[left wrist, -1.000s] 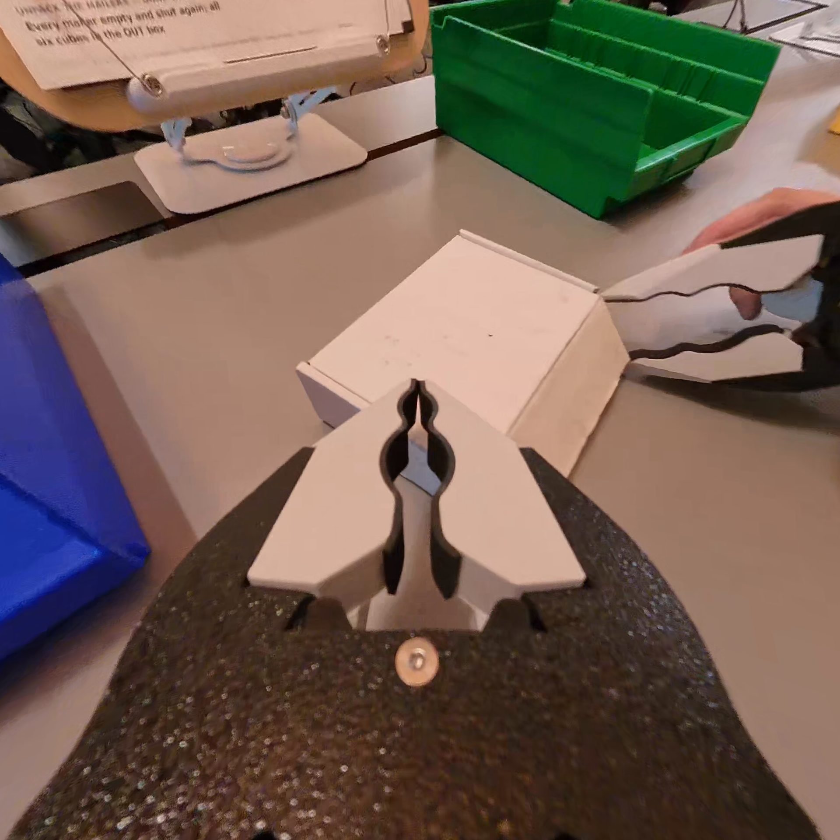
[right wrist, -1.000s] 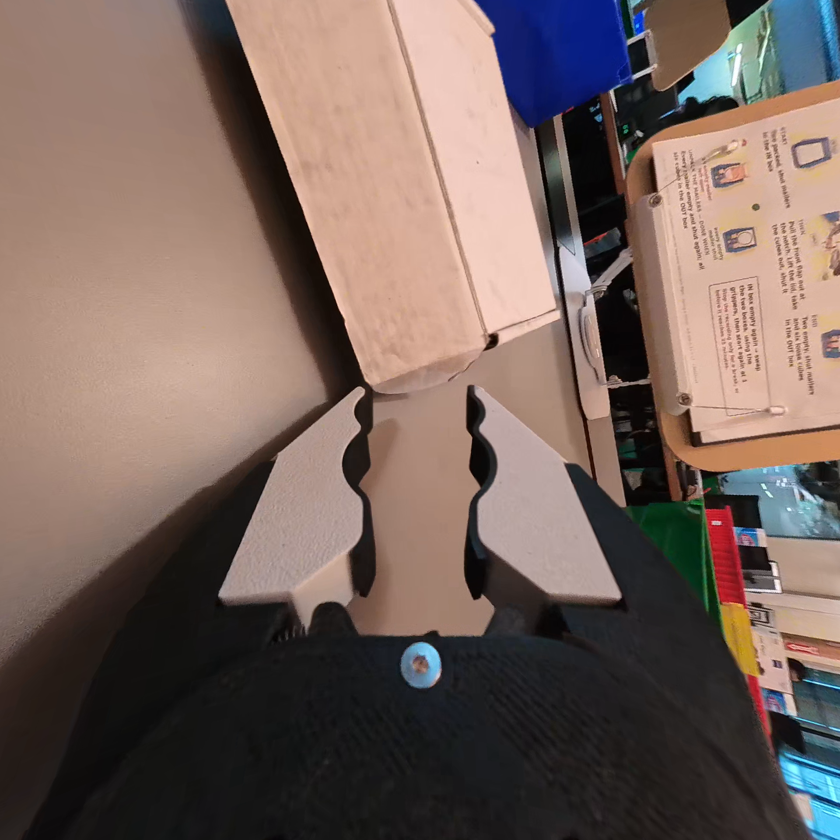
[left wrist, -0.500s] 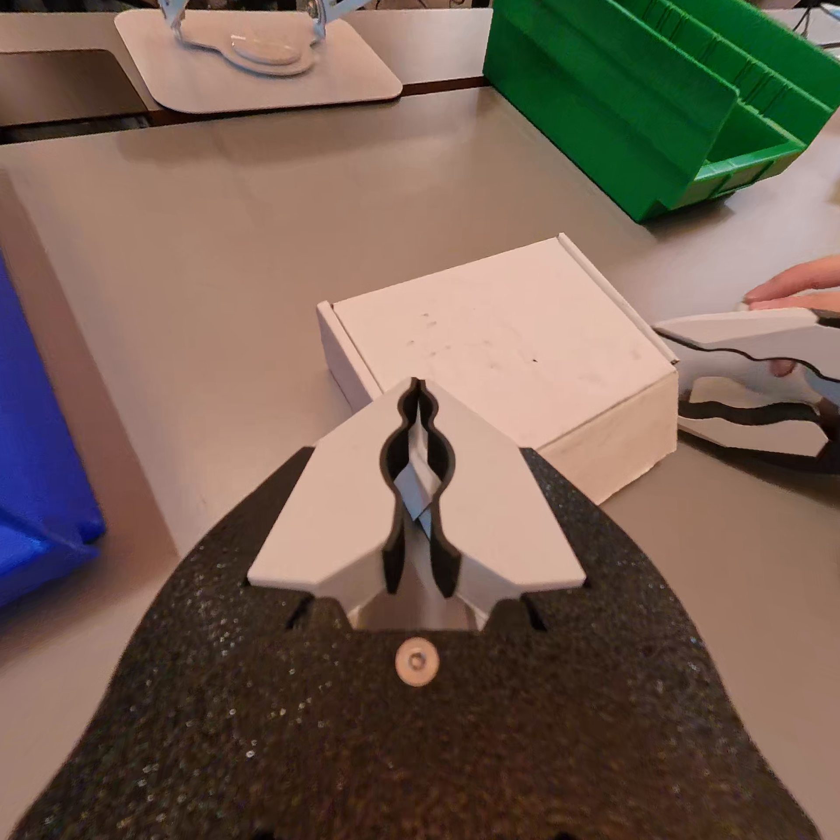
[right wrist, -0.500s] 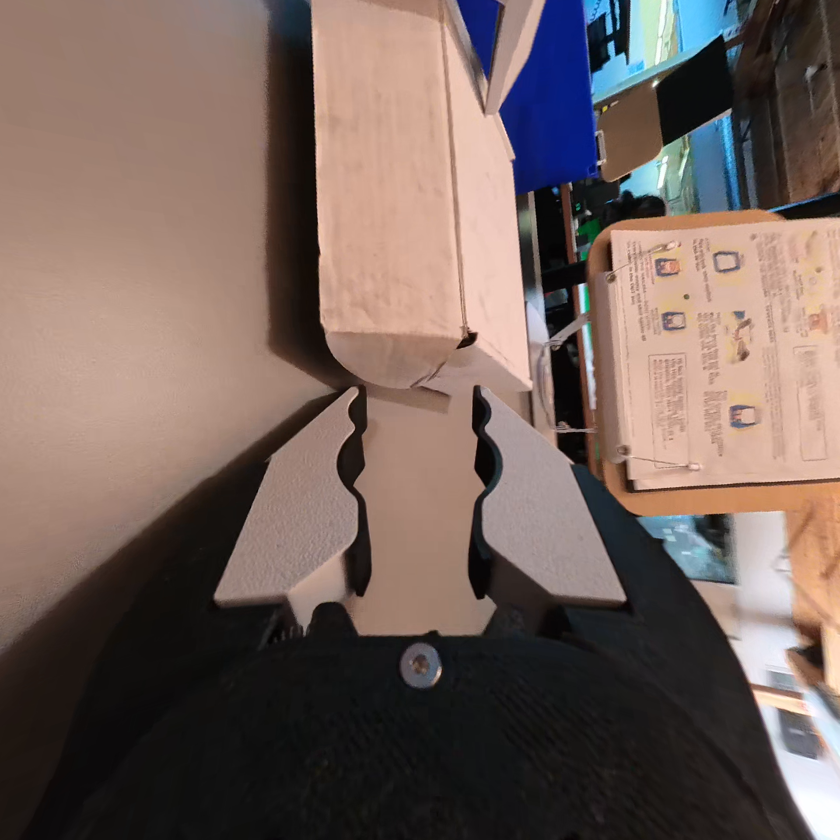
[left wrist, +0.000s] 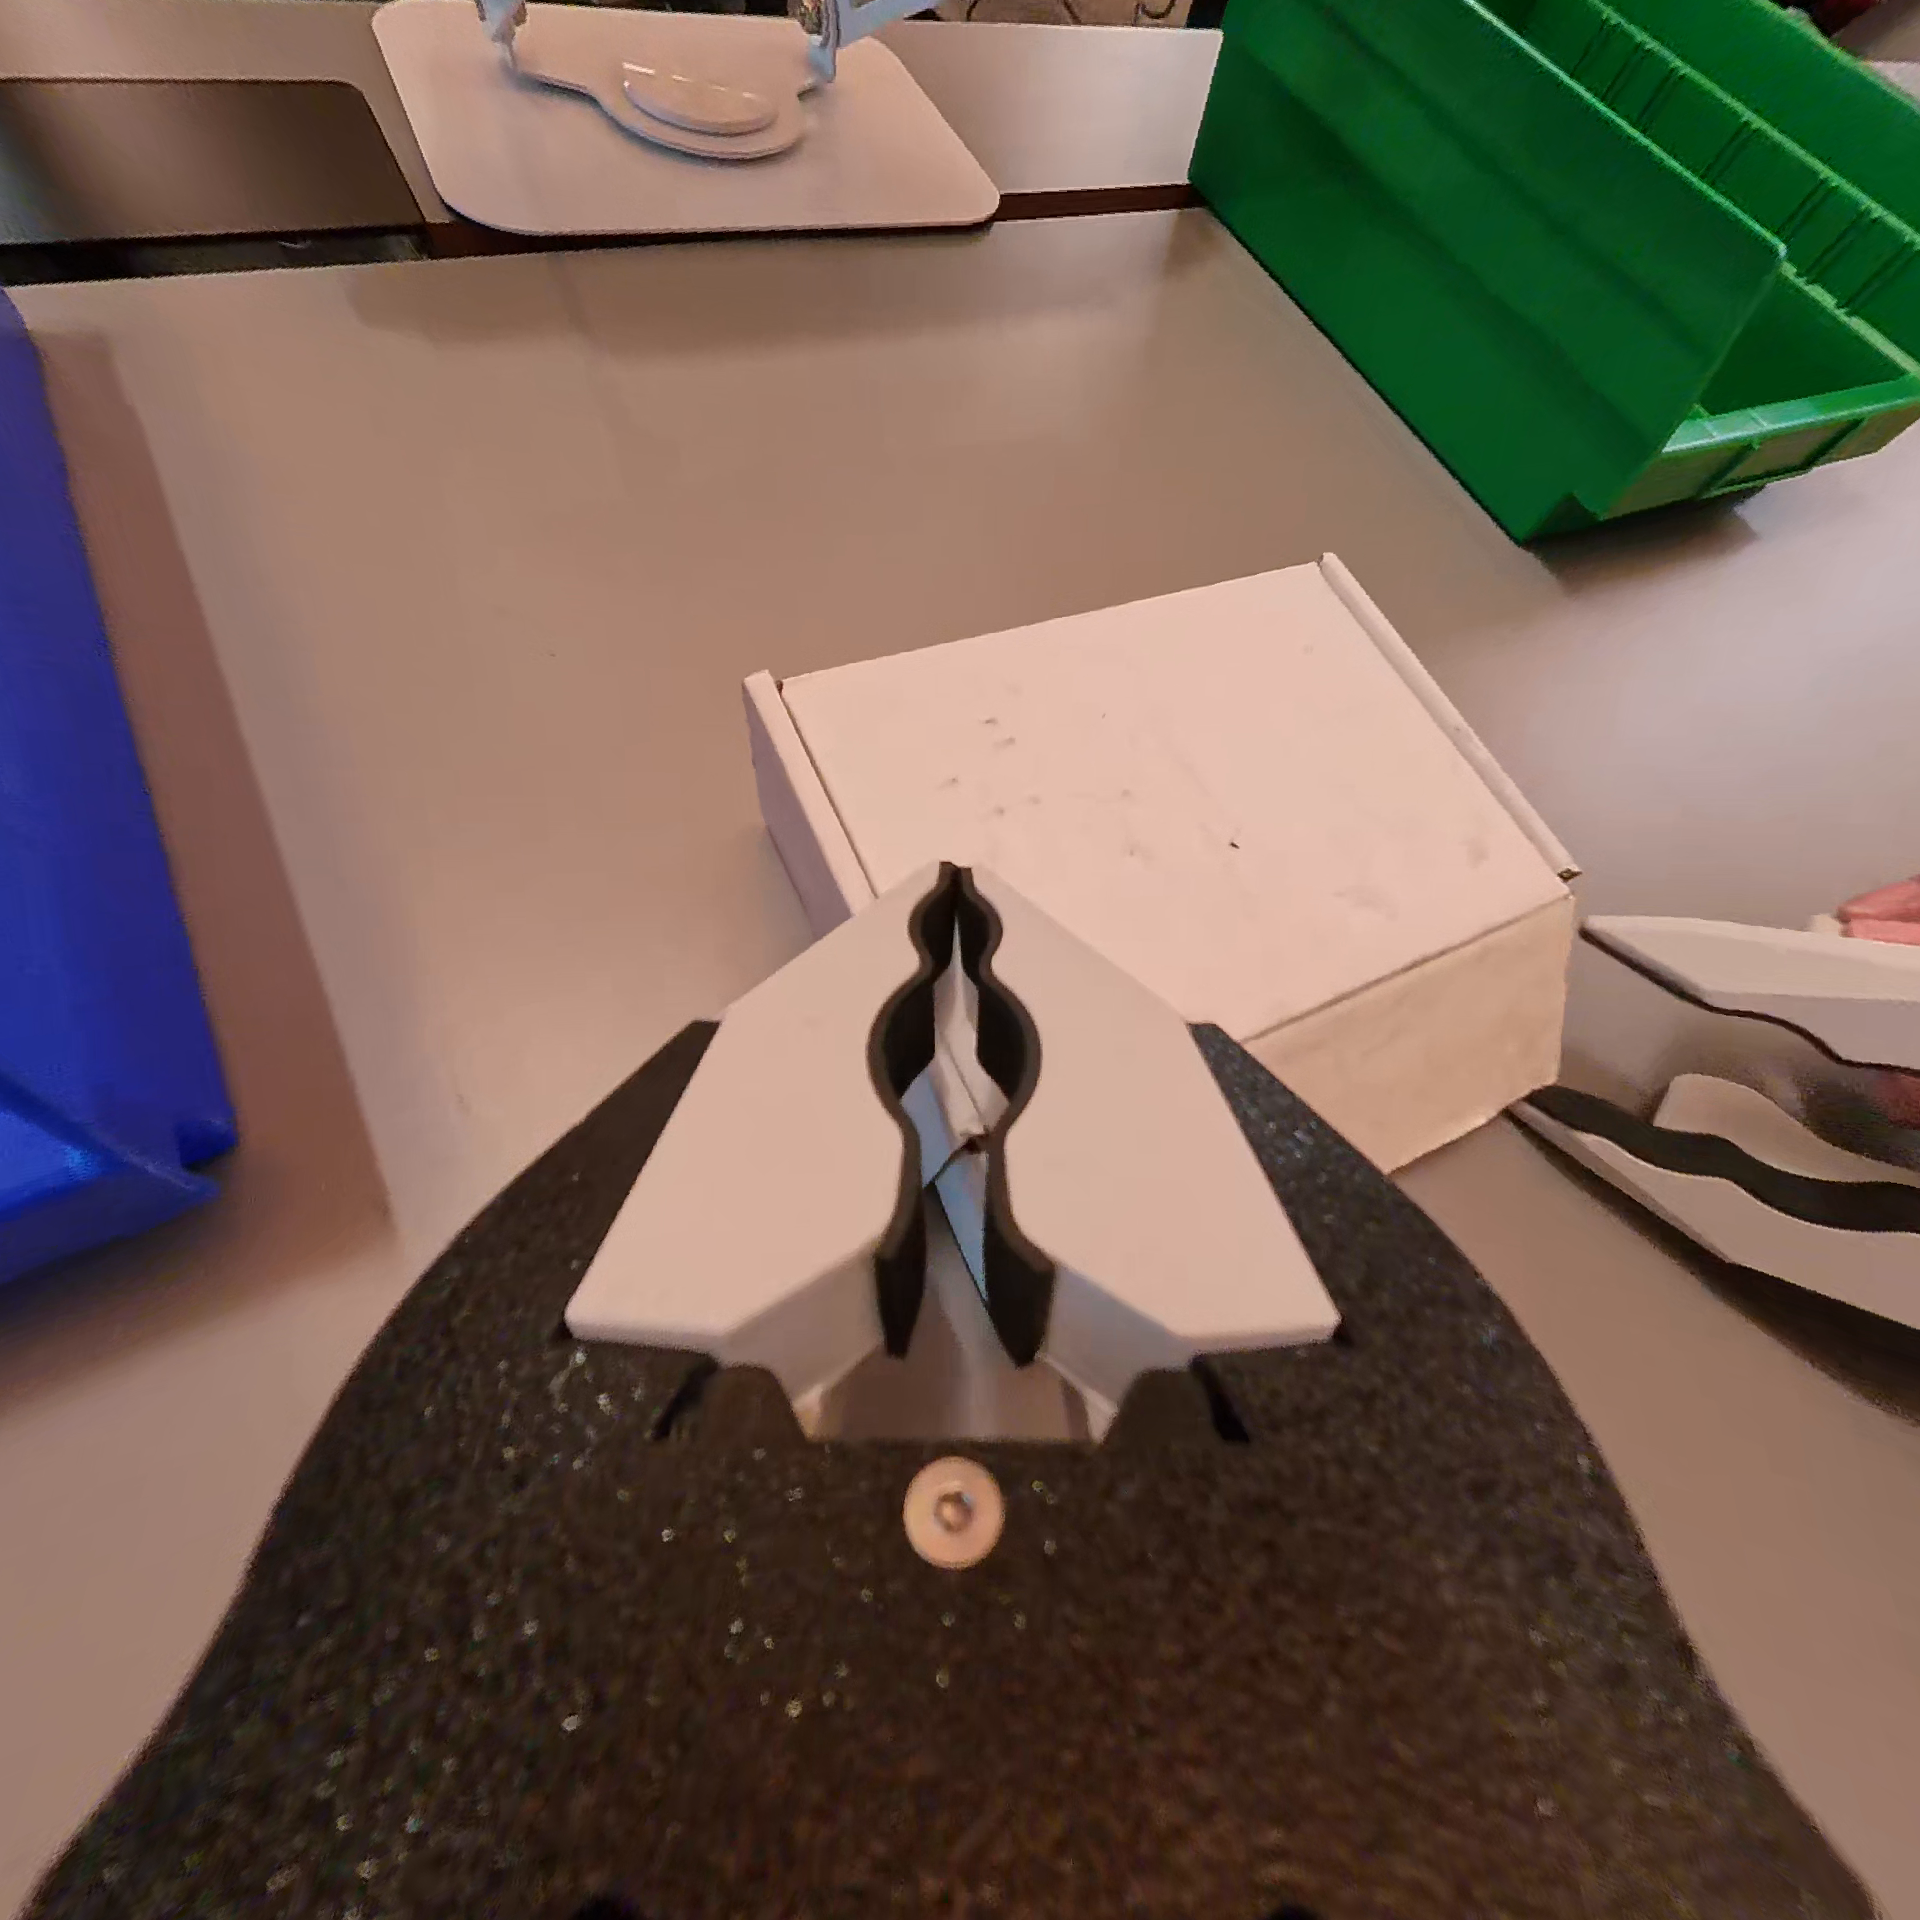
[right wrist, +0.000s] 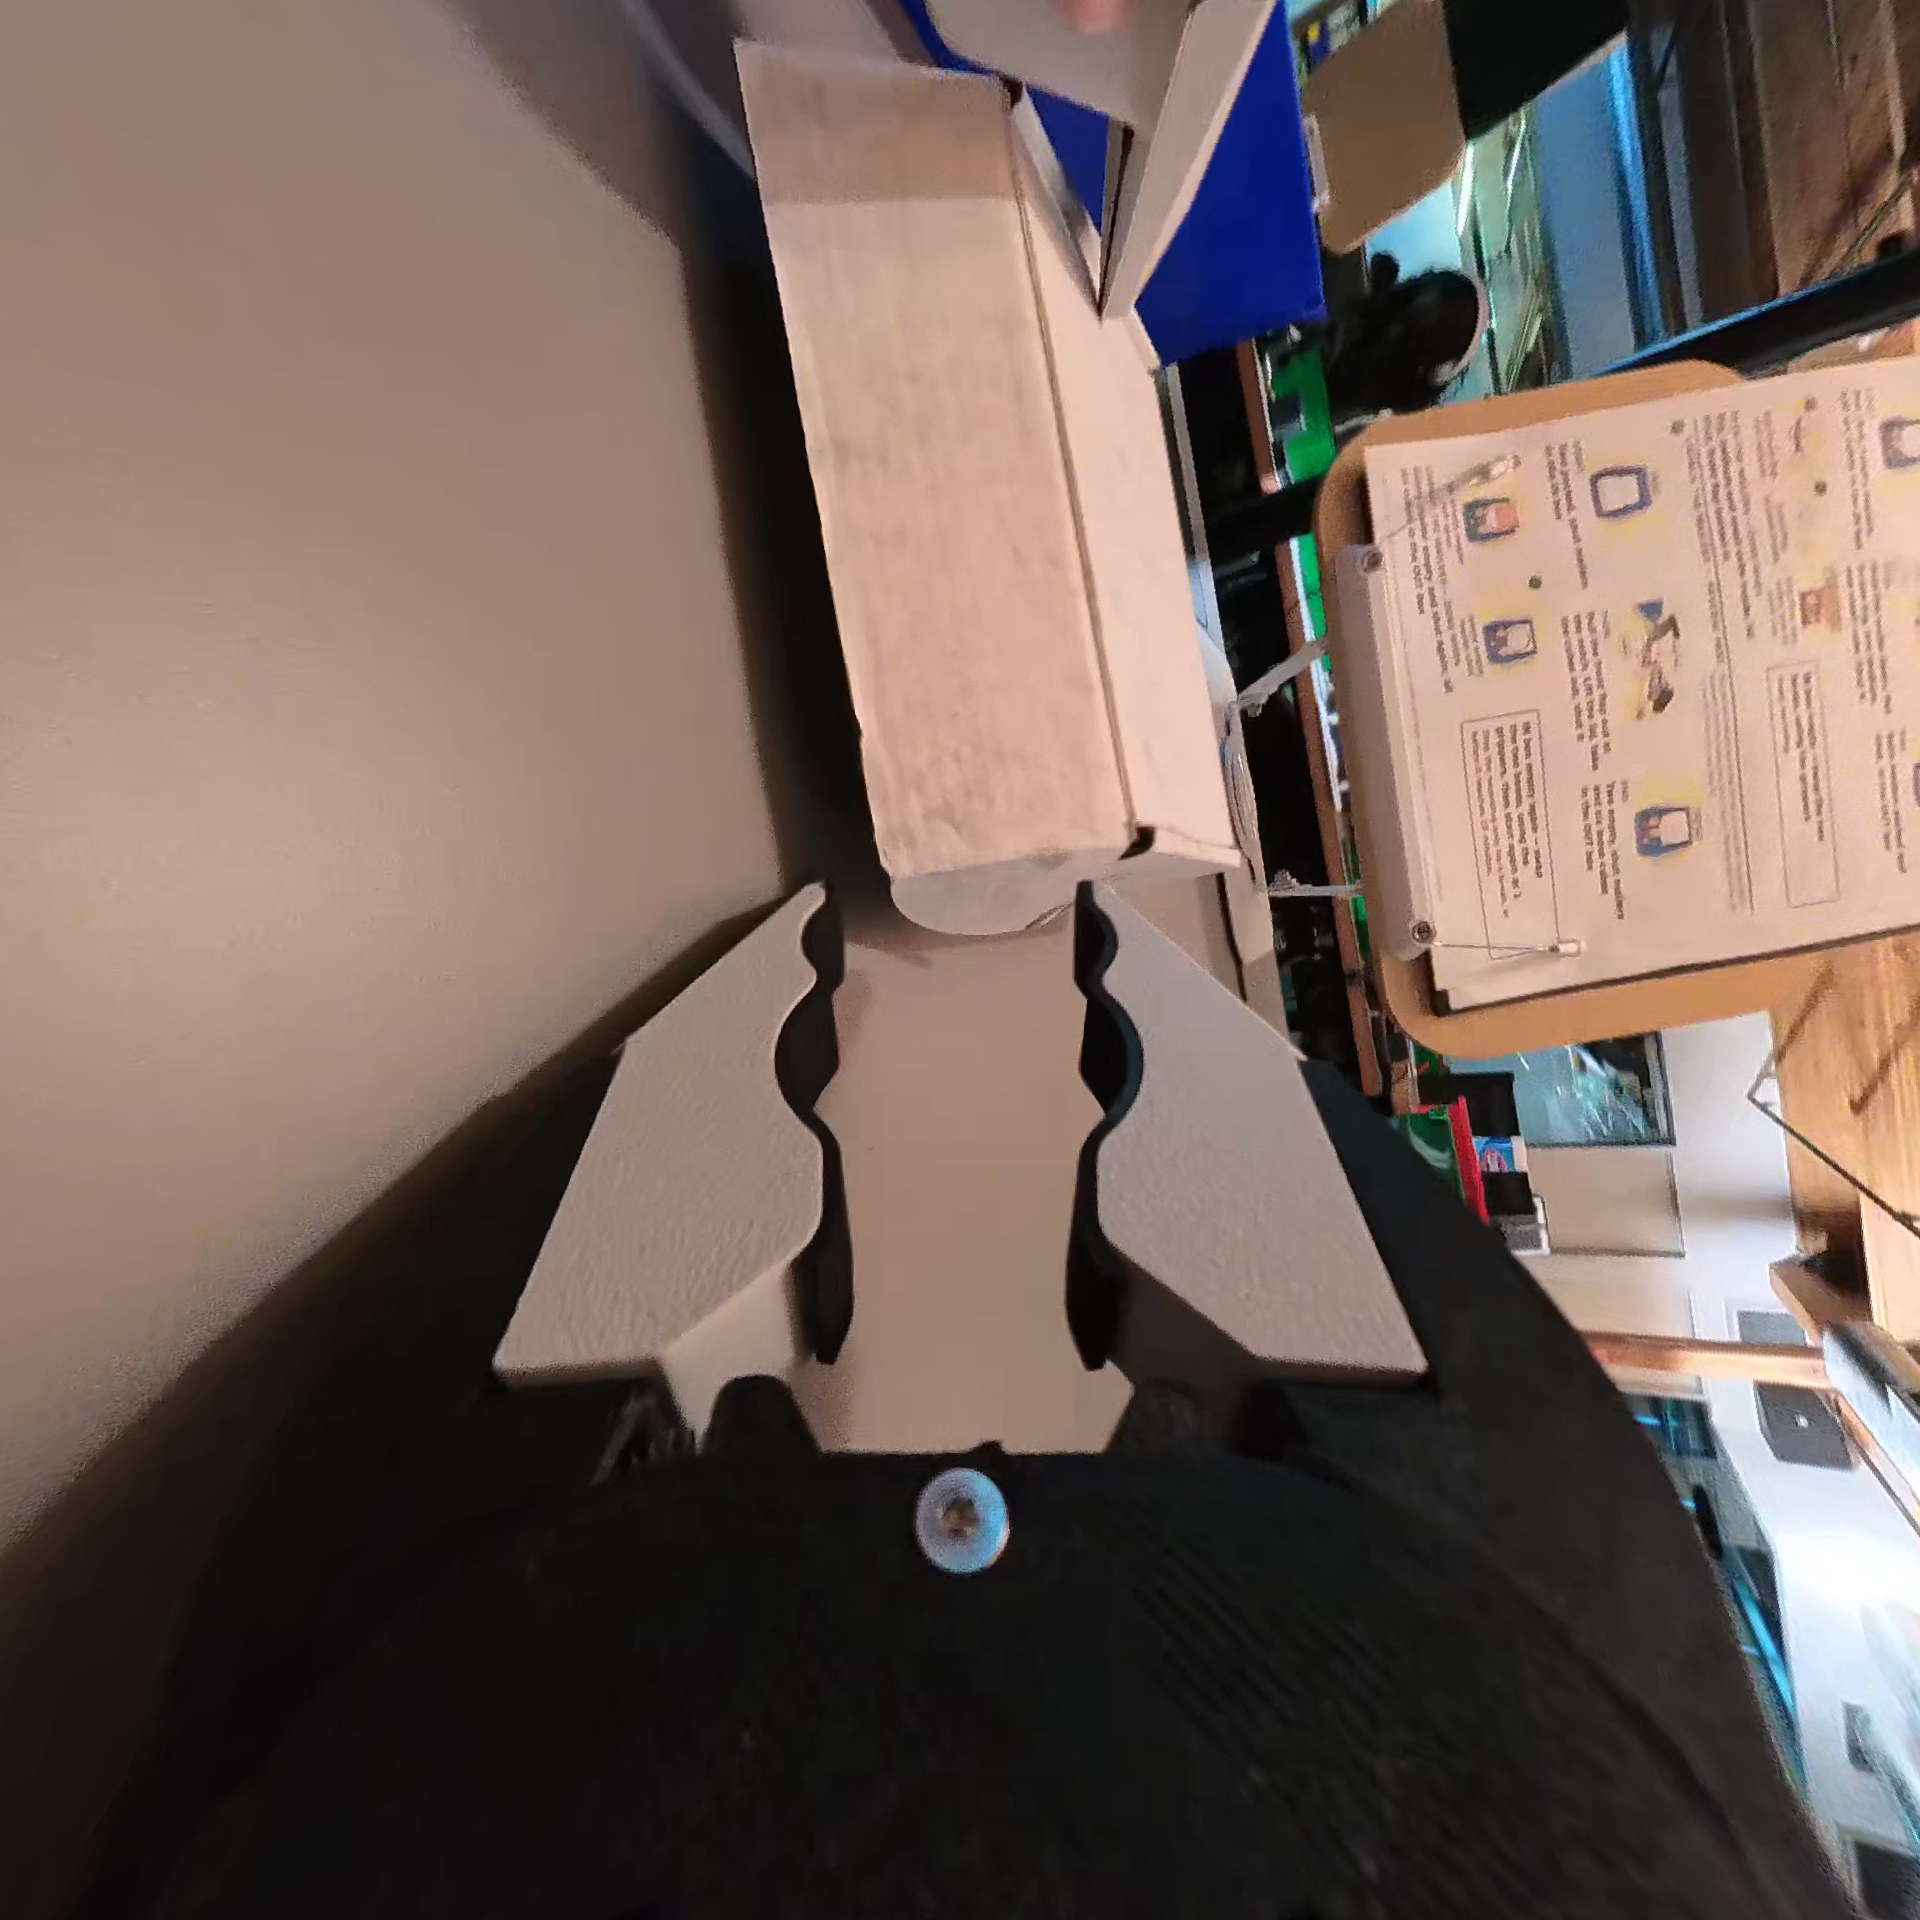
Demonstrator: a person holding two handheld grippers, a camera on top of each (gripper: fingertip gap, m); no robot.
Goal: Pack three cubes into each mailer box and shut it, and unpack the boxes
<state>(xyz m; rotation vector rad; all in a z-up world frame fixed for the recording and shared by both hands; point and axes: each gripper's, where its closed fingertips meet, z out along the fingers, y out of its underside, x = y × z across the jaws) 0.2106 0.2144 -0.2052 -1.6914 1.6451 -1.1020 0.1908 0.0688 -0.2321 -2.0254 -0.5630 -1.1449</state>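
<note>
Blue bin [left wrist: 94, 831] sits at far left of the box, well apart. Left gripper [left wrist: 951, 878] has its jaws pressed together at the tips over the box's near-left corner; a thin white cardboard edge shows in the gap between the fingers, so likely pinching a side flap, though I can't confirm the hold. White mailer box [left wrist: 1164, 821], lid down, sits on the table [left wrist: 520, 499] mid-scene, turned so a corner points at the left gripper. Stand plate [left wrist: 686, 125] behind the box, green bin [left wrist: 1538, 260] behind and right of it. Right gripper [right wrist: 951, 904], rolled sideways, has jaws spread wide and empty, tips just beside the box's right end, where the rounded front-flap notch faces it. The box's long side runs straight away from the right gripper, so the right one is better placed for the flap. Judged step: right goes for the front flap while left steadies the box. Cubes not visible.
</note>
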